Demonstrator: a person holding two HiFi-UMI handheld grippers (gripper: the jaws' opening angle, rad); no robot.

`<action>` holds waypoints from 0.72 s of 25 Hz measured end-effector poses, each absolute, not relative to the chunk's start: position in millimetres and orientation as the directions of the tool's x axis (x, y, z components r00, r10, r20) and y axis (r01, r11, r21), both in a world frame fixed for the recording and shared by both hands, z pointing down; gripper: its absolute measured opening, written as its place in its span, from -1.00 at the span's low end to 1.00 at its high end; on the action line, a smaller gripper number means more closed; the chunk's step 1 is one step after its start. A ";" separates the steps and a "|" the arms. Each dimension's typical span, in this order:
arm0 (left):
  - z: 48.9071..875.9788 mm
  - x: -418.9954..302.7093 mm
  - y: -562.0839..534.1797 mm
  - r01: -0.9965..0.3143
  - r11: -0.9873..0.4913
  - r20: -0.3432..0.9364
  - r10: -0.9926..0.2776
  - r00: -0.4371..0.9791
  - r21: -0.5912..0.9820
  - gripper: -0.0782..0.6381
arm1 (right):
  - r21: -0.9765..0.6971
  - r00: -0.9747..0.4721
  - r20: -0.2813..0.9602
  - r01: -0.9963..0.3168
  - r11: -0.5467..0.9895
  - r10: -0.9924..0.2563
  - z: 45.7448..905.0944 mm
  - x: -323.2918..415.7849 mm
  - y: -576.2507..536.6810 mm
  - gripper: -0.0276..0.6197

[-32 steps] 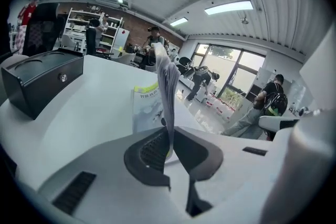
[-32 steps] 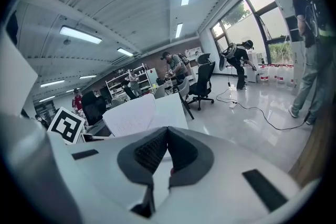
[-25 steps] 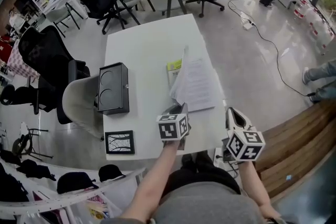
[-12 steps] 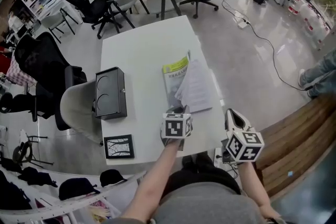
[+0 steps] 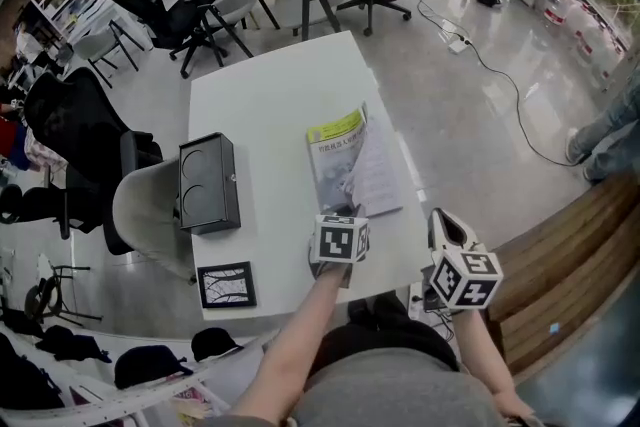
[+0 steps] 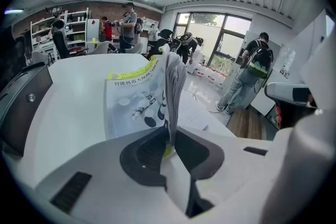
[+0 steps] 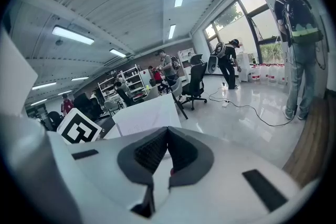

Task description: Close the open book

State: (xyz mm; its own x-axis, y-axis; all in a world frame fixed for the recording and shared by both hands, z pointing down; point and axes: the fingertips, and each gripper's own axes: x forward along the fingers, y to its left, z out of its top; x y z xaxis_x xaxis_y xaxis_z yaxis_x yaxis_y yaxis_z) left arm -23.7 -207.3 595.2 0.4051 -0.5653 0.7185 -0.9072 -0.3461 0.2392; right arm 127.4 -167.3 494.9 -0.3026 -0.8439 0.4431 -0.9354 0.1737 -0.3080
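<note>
The book [image 5: 345, 160] lies on the white table [image 5: 270, 85], its yellow-green and grey cover facing up at the left, white pages spread to its right. My left gripper [image 5: 340, 215] is at the book's near edge. In the left gripper view a thin stack of pages [image 6: 173, 73] stands upright between the jaws of the left gripper [image 6: 169, 139], beside the printed cover [image 6: 134, 97]. These jaws have just been opening a little, with the pages still pinched between them. My right gripper [image 5: 442, 223] hovers off the table's near right corner; seen in its own view, the right gripper [image 7: 168, 136] is shut on nothing.
A black box [image 5: 208, 183] sits at the table's left edge, a framed picture [image 5: 227, 284] at its near left corner. A grey chair [image 5: 145, 210] stands left of the table. Office chairs and people are farther back. A wooden bench [image 5: 560, 265] is at the right.
The raised white pages have come down and drawn together, and much more of the yellow-green cover now shows. The left gripper has sunk slightly toward the table. The right gripper has not moved.
</note>
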 end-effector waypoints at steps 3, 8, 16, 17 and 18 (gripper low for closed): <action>597.9 -20.9 -208.4 -0.906 -0.356 0.726 -0.558 0.402 0.229 -0.65 | -0.306 -0.296 0.444 -0.937 0.168 -0.846 494.9 128.9 -168.5 -0.90; 599.7 -15.6 -209.9 -0.899 -0.373 0.735 -0.540 0.410 0.228 -0.61 | -0.303 -0.288 0.447 -0.940 0.159 -0.847 493.9 131.7 -169.4 -0.90; 602.4 -11.1 -210.9 -0.894 -0.396 0.743 -0.531 0.409 0.209 -0.54 | -0.306 -0.282 0.453 -0.940 0.149 -0.846 494.0 134.6 -167.8 -0.90; 602.1 -10.7 -210.9 -0.893 -0.399 0.743 -0.529 0.410 0.208 -0.54 | -0.306 -0.280 0.453 -0.941 0.148 -0.846 493.6 135.3 -167.7 -0.90; 602.0 -10.4 -210.9 -0.892 -0.402 0.743 -0.528 0.411 0.207 -0.53 | -0.305 -0.279 0.453 -0.941 0.146 -0.847 493.5 136.1 -167.6 -0.90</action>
